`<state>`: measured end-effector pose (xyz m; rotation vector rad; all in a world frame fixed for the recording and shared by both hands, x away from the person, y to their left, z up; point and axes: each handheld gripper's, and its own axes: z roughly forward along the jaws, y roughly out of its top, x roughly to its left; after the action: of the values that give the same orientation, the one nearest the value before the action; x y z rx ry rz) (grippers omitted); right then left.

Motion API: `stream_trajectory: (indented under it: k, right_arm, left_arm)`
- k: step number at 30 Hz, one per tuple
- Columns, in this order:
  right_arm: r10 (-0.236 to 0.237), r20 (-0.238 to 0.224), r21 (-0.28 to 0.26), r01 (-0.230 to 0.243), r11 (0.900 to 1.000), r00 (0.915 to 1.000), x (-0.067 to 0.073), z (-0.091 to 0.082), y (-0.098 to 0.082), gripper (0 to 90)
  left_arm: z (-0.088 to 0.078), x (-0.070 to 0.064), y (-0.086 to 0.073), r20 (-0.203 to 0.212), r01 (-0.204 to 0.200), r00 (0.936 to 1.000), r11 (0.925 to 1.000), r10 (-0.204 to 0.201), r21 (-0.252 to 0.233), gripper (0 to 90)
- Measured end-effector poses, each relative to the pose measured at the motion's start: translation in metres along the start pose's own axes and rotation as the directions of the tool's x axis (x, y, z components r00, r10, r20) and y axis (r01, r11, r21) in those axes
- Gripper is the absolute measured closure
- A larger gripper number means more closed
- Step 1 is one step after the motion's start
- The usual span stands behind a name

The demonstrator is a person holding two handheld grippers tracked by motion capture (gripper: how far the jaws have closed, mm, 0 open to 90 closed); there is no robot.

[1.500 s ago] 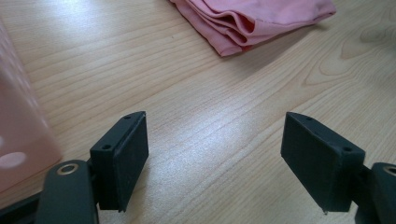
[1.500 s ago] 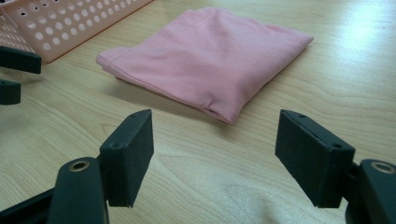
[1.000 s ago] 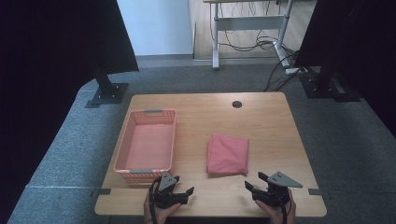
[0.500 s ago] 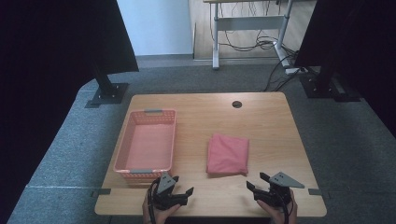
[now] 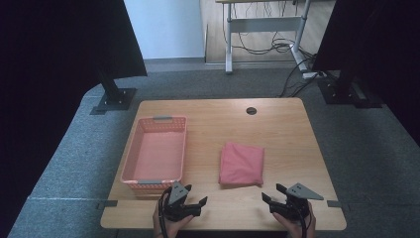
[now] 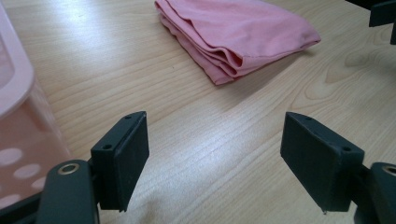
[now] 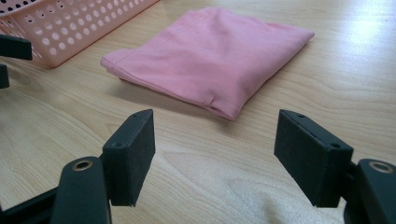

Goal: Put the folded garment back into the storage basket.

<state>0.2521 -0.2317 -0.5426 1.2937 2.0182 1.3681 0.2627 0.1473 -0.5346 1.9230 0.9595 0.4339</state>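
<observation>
A folded pink cloth (image 5: 241, 163) of soft fabric is lying flat on the light wooden table (image 5: 277, 129), a little to the right of the middle. To its left, a pink plastic basket (image 5: 155, 153) with perforated walls and grey handles is standing on the table, apart from the cloth, with bare wood between them. The basket is holding nothing inside.

The person is holding the left black two-jaw gripper (image 5: 194, 202) at the near edge of the table, just in front of the basket's near wall. Its jaws are standing wide apart and are holding nothing. In the left gripper view, the folded cloth (image 6: 238, 32) is lying ahead between the two jaws, well beyond them, with its layered edges facing the camera, and the wall of the basket (image 6: 18, 121) is showing at the left side.

The right black two-jaw gripper (image 5: 275, 196) is resting near the front right corner of the table, near the cloth's near edge but not touching it. Its jaws are also spread wide with nothing between them. In the right gripper view, the cloth (image 7: 210, 60) is lying ahead of the jaws, and the basket (image 7: 74, 23) is standing behind it at the upper left.

A small round dark hole (image 5: 251, 110) is sitting in the table near its far edge.
</observation>
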Motion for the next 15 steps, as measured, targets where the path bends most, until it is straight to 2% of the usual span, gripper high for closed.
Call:
stream_trajectory:
  k: [9, 13, 15]
  right_arm:
    - [-0.003, 0.014, 0.012, 0.003, 1.0, 0.9999, 0.0003, 0.0001, -0.0019, 29.0]
    - [0.001, 0.016, 0.014, -0.001, 1.0, 0.9999, 0.0, -0.0002, -0.0025, 29.0]
    - [-0.002, 0.014, 0.016, 0.002, 1.0, 0.9999, -0.0002, -0.0003, -0.0026, 29.0]
  left_arm:
    - [0.0059, -0.0032, 0.007, 0.007, -0.012, 0.9999, 0.9999, 0.012, -0.011, 23.0]
    - [0.0063, -0.0028, 0.0091, -0.008, -0.014, 0.9999, 0.9998, 0.014, -0.012, 22.9]
    - [0.0076, -0.0043, 0.0089, -0.017, -0.029, 0.9994, 0.9996, 0.029, 0.0, 22.6]
